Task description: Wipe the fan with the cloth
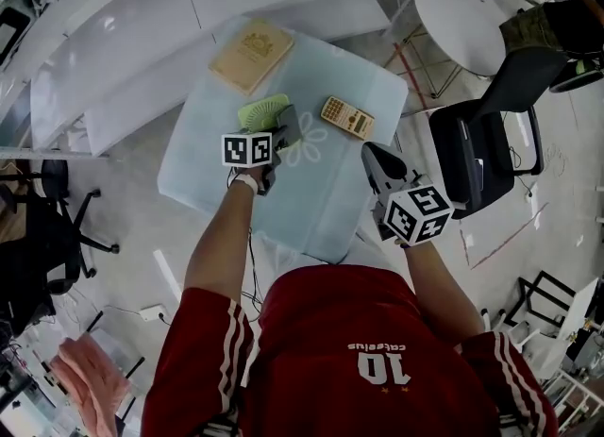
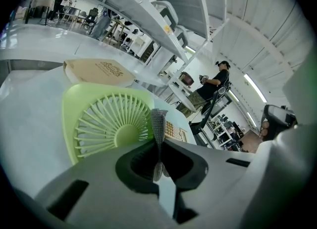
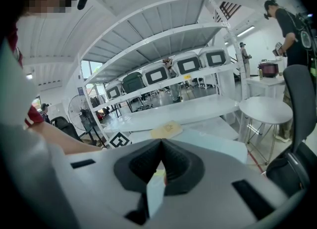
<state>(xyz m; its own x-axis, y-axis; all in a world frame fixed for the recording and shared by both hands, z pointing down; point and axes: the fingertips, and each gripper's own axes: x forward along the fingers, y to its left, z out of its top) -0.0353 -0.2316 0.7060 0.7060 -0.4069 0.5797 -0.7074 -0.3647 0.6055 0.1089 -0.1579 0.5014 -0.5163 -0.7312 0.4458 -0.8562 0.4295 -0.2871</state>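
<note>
The left gripper (image 2: pixel 158 148) is clenching its jaws on a narrow fold of grey cloth (image 2: pixel 158 124), which is standing up from the pinch at the centre of the left gripper view. The cloth's lower end is disappearing into the dark jaw pocket. Directly behind it, the green fan (image 2: pixel 106 124) is lying flat and filling the left centre of that view. The cloth is overlapping the fan's right edge, but it cannot be told whether they are touching. The gripper body is cutting off the fan's lower rim.

The right gripper (image 3: pixel 161 146) is showing its jaws pressed together with nothing between them.

In the head view, the left gripper (image 1: pixel 286 129) is sitting just beside the lower right of the fan (image 1: pixel 261 109), and its marker cube is covering the fan's near edge. The cloth is hard to make out there against the dark gripper. A tan book (image 1: pixel 251 52) is lying at the table's upper left corner, and a calculator (image 1: pixel 347 116) is lying right of the fan, apart from both.

The right gripper (image 1: pixel 371 150) is hanging near the right edge of the table (image 1: pixel 311 201), well apart from the fan. The lower centre of the tabletop is lying bare, giving open room. A black chair (image 1: pixel 491 133) is standing close beside the table's right edge. White shelving (image 1: pixel 142 10) is crossing the upper left of the frame.
</note>
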